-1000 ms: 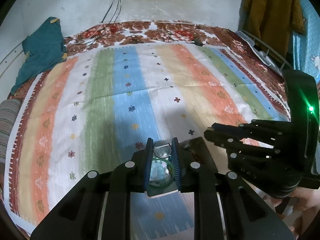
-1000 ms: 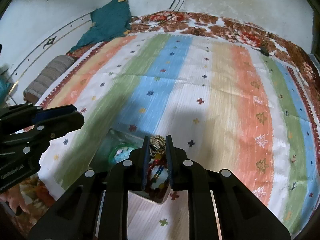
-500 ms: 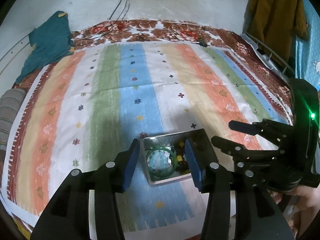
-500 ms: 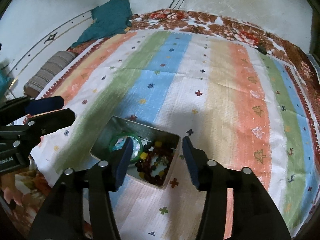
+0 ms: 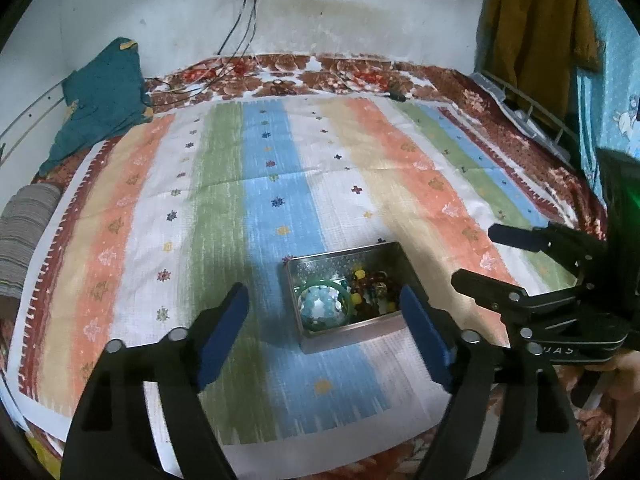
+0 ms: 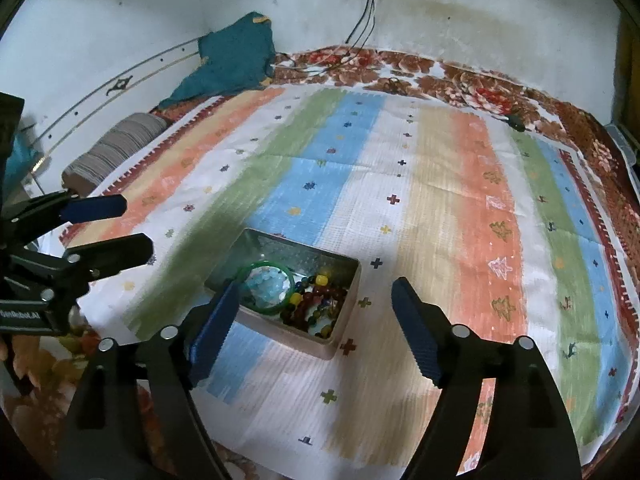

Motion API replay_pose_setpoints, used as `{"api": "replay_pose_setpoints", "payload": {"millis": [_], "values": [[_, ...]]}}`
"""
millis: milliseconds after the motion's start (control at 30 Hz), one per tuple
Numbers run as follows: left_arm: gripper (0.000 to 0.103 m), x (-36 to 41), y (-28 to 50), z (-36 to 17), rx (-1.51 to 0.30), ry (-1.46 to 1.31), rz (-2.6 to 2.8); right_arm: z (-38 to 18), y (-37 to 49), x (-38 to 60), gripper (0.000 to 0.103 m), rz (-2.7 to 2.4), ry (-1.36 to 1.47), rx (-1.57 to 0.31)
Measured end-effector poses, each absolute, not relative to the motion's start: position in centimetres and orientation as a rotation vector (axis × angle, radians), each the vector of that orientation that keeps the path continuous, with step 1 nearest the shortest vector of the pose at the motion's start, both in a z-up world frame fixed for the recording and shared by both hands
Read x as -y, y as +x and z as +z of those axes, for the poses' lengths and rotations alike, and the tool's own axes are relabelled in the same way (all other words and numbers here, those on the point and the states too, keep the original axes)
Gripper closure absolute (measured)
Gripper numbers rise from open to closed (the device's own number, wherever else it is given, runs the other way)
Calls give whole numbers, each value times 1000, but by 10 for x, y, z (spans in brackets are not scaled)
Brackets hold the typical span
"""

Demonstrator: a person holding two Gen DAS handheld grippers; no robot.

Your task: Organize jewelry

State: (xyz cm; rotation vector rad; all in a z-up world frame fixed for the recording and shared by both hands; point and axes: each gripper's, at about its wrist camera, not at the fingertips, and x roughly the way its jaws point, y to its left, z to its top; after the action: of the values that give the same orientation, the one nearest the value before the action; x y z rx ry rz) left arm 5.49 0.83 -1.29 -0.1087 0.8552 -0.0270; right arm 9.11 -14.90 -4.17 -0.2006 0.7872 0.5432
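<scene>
A shiny metal box (image 5: 352, 334) sits on the striped bedspread near its front edge; it also shows in the right wrist view (image 6: 344, 320). Inside lie a green bangle (image 5: 348, 292) around pale blue beads (image 5: 320, 306), and dark multicoloured beads (image 5: 372, 288). My left gripper (image 5: 326, 320) is wide open and empty, held above and just short of the box. My right gripper (image 6: 316, 316) is wide open and empty, also raised over the box's near side. Each gripper shows in the other's view, the right one (image 5: 500, 260) and the left one (image 6: 116, 224).
The striped bedspread (image 5: 280, 168) covers a bed against a white wall. A teal cloth (image 5: 100, 100) and a grey striped pillow (image 5: 24, 232) lie at the left. Cables (image 5: 240, 24) hang from a wall socket. A mustard garment (image 5: 536, 28) hangs at the right.
Both grippers went from shut over the box to wide open and pulled back and up. The jewelry they held now lies in the box.
</scene>
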Motion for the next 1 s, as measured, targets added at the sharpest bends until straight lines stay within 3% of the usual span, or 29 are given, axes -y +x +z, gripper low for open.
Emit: {"api": "replay_pose_setpoints", "payload": {"millis": [200, 333, 1000], "values": [[6, -12, 38, -12, -833, -115, -26, -40, 82, 157, 13, 551, -185, -776], [6, -7, 30, -18, -858, -77, -19, -39, 73, 159, 8, 559, -195, -762], [6, 4, 9, -9, -790, -53, -20, -26, 52, 176, 8, 567, -142, -700]]}}
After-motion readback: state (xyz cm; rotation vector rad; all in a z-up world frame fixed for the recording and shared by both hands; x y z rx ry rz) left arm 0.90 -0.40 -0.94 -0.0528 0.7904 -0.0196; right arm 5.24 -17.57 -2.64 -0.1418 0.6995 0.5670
